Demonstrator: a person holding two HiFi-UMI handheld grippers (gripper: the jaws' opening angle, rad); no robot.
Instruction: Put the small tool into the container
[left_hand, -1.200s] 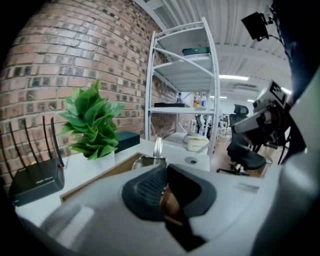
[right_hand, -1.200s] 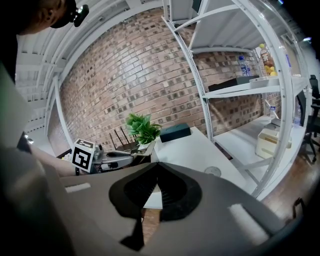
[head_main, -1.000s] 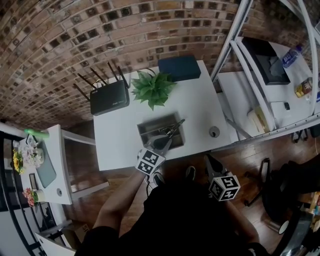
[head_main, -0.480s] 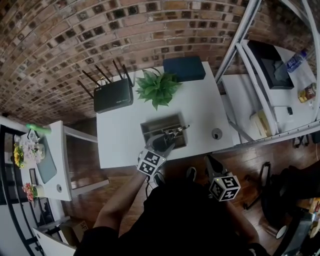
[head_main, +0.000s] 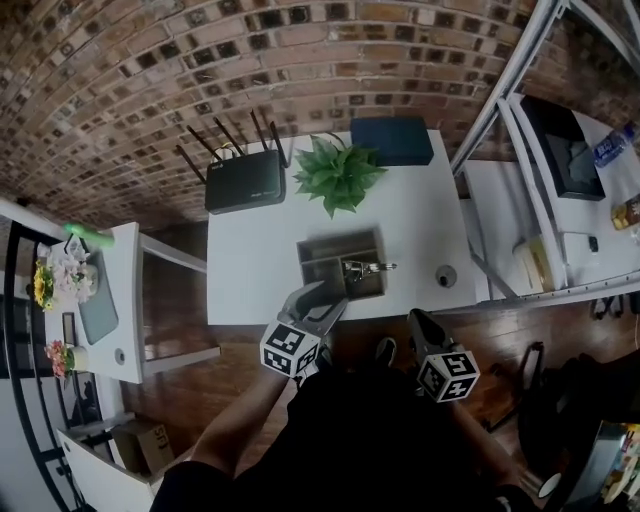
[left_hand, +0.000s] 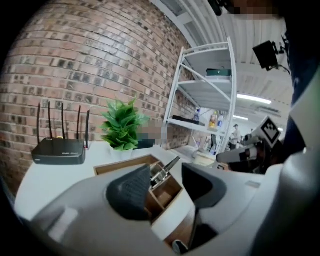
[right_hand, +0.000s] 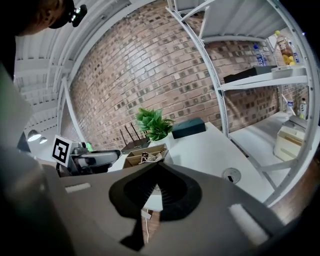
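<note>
Lying in the boxy wooden container (head_main: 322, 248), shiny metal pliers (head_main: 366, 267) jut out. Left tool (head_main: 322, 297) gapes released. Right tool (head_main: 415, 318) is clenched, empty.

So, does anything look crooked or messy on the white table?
The small shiny metal tool lies tilted in the open wooden box, one end poking out past its right rim. Nothing else looks wrong.

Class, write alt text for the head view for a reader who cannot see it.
A small metal tool lies in a wooden container on a white table, its tip poking over the right rim. The left gripper hovers open and empty at the table's near edge; a router and plant stand behind.
</note>
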